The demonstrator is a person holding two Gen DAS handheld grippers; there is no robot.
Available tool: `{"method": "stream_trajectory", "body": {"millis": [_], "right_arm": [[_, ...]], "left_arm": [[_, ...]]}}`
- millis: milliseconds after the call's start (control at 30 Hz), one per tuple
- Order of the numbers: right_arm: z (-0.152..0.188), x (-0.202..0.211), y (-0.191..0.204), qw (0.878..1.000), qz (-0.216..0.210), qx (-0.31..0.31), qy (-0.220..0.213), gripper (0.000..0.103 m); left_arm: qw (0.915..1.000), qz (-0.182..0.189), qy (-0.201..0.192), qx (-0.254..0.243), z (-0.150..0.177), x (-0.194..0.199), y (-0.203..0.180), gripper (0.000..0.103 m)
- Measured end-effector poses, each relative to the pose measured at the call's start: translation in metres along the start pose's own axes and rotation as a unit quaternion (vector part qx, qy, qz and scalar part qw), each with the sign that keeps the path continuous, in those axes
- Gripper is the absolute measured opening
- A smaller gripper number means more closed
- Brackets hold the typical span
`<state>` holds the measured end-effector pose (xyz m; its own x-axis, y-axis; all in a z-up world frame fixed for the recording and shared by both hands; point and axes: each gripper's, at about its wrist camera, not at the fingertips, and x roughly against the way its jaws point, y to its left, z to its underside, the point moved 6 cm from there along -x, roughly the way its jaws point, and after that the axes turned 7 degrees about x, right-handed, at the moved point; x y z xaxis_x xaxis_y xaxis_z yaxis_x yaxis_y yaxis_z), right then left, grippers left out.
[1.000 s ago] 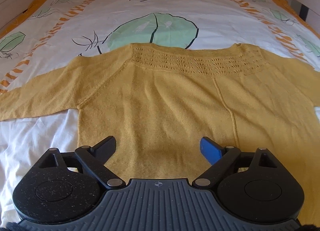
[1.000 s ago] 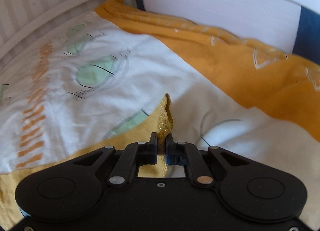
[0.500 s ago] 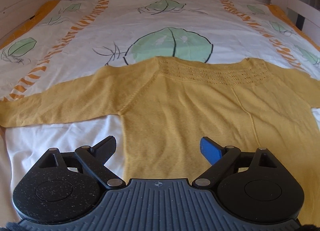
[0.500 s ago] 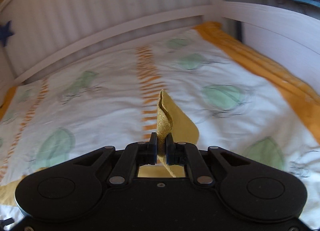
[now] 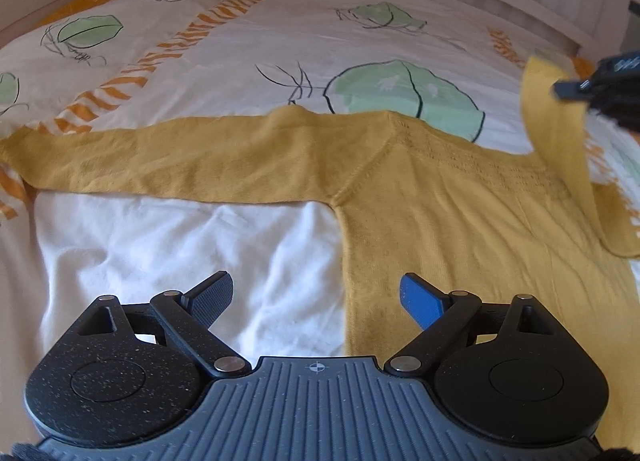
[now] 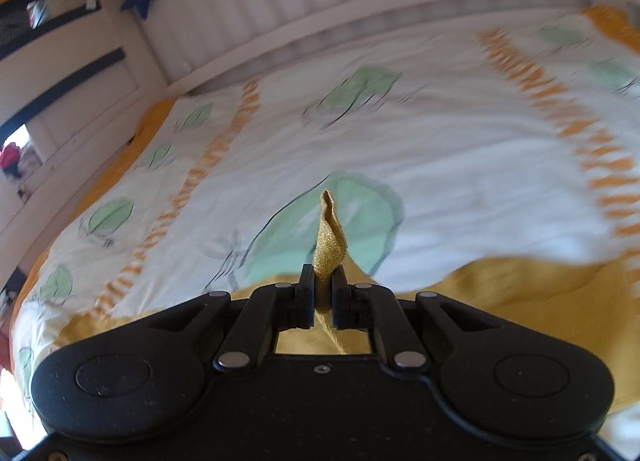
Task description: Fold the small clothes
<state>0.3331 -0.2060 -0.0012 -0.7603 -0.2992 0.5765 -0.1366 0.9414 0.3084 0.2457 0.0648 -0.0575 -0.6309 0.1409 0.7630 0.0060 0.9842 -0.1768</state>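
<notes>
Mustard knit sweater (image 5: 460, 221) flat on bed (image 5: 280, 41), one sleeve (image 5: 160, 161) stretched out sideways. My right claw (image 6: 323, 293) clamped on other sleeve's cuff (image 6: 330, 237), lifted so I can fold it across body. Left claw (image 5: 320, 297) wide open, empty, over hem, ready to pin.

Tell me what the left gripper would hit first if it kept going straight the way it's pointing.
Probably the left side edge of the yellow sweater, or the white cloth beside it: the open left gripper straddles that edge. Depth is hard to judge.
</notes>
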Motion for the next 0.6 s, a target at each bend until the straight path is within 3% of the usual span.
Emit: {"method": "stream_trajectory", "body": {"millis": [200,233,300,367,600], "right_arm": [[0.042,-0.045,0.037,0.999,-0.024,-0.002,0.040,0.017],[0.048,-0.048,0.041,0.998,-0.035,0.002,0.046,0.025],[0.057,-0.050,0.043,0.997,-0.051,0.010,0.049,0.030],[0.060,-0.049,0.042,0.998,-0.055,0.020,0.039,0.056],[0.069,-0.010,0.007,0.998,0.007,0.068,0.010,0.069]], "left_arm": [[1.0000,-0.004,-0.001,0.009,-0.004,-0.004,0.014,0.091],[0.9999,-0.005,-0.001,0.009,-0.005,-0.004,0.015,0.091],[1.0000,-0.003,-0.001,0.009,-0.007,-0.005,0.016,0.091],[0.9999,0.001,-0.001,0.010,-0.009,-0.006,0.015,0.091],[0.9996,0.023,-0.014,-0.008,-0.025,-0.013,-0.014,0.091]]}}
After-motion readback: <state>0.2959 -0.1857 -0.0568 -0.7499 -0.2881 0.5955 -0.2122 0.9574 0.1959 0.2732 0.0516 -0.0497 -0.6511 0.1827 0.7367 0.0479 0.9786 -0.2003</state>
